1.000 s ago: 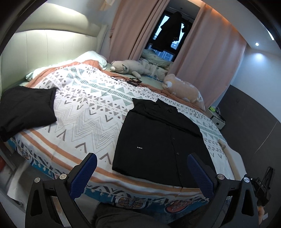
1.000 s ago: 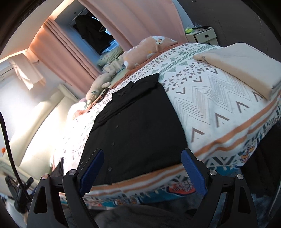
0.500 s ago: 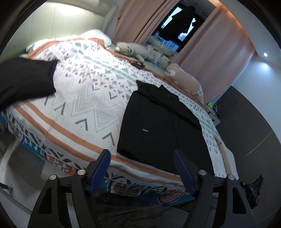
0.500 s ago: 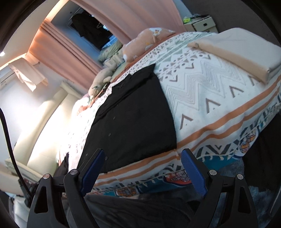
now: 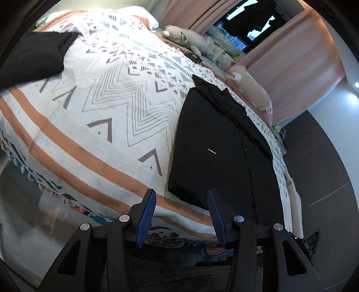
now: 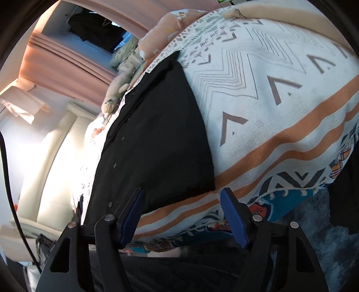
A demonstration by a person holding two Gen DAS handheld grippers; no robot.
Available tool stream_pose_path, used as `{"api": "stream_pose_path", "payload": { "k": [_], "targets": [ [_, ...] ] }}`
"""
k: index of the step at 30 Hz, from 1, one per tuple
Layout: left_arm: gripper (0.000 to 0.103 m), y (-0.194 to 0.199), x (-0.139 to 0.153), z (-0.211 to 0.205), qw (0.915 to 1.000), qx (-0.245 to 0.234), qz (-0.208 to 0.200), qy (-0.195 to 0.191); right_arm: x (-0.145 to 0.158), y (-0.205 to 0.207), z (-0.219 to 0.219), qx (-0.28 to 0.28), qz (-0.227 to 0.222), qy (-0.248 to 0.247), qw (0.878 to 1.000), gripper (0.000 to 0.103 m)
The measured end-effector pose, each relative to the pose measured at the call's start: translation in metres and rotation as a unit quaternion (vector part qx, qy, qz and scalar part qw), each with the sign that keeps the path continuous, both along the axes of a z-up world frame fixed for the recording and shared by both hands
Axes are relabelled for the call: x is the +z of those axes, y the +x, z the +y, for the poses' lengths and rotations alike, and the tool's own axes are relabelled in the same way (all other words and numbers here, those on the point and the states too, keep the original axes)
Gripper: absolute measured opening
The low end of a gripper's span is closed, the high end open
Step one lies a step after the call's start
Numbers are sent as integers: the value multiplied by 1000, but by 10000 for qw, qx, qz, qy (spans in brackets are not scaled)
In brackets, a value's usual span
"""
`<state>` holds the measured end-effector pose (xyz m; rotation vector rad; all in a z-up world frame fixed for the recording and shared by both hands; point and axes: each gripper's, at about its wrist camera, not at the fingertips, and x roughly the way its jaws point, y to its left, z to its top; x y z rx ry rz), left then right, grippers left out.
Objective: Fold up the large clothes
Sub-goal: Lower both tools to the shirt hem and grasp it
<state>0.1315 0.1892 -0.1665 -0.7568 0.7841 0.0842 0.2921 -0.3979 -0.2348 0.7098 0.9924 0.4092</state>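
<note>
Both grippers' jaws narrowed, nearer the black shirt.

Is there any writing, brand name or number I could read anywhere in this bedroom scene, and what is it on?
None can be read.
Small white mark on the chest of the black shirt: probably a brand label, too small to read.
Colourful printed shapes along the hanging edge of the bedspread: blurred; I cannot tell whether they hold letters.

bed: patterned white, grey and orange cover | headboard: cream, padded, brightly lit | curtains: pink, flanking dark window | wall: dark panels | plush toys: along far edge
</note>
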Motion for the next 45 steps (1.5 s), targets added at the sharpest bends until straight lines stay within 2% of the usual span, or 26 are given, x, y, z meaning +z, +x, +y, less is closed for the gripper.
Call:
{"api": "stream_pose_path", "payload": {
  "k": [3, 6, 12, 18, 26, 27, 28, 29, 30, 36, 45],
  "targets": [
    [49, 9, -11, 2, 9998, -23, 79, -171, -12, 8, -1, -9, 111, 156, 9998, 68],
    [49, 18, -21, 4, 9989, -87, 179, -419, -14, 13, -1, 111, 140, 468, 9987, 54],
    [49, 31, -34, 8, 9972, -44, 332, -668, 4, 19, 1, 288, -239, 855, 9956, 53],
    [49, 45, -43, 10, 9950, -165, 282, -944, -16, 36, 12, 253, 36, 799, 9965, 54],
    [49, 53, -55, 11, 9873, -407, 71, -1534, -20, 46, 26, 226, -60, 975, 9950, 54],
    [41, 52, -54, 9, 9873, -425, 73, -1532, -20, 46, 26, 213, -101, 955, 9952, 45],
    [28, 50, -53, 9, 9881, -384, 125, -1481, -19, 43, 25, 230, -156, 914, 9954, 17],
    [18, 48, -54, 9, 9883, -321, 226, -1471, -18, 42, 24, 258, -199, 896, 9954, 10],
    [15, 45, -54, 9, 9877, -273, 199, -1524, -14, 40, 23, 176, -260, 863, 9958, 10],
    [10, 21, -23, 4, 9921, -136, -227, -1222, 22, 23, 23, 104, -580, 622, 9963, 9],
    [9, -31, 24, -4, 9900, -186, -733, -1188, 71, -12, 12, 99, -958, 741, 9926, 9]
  ]
}}
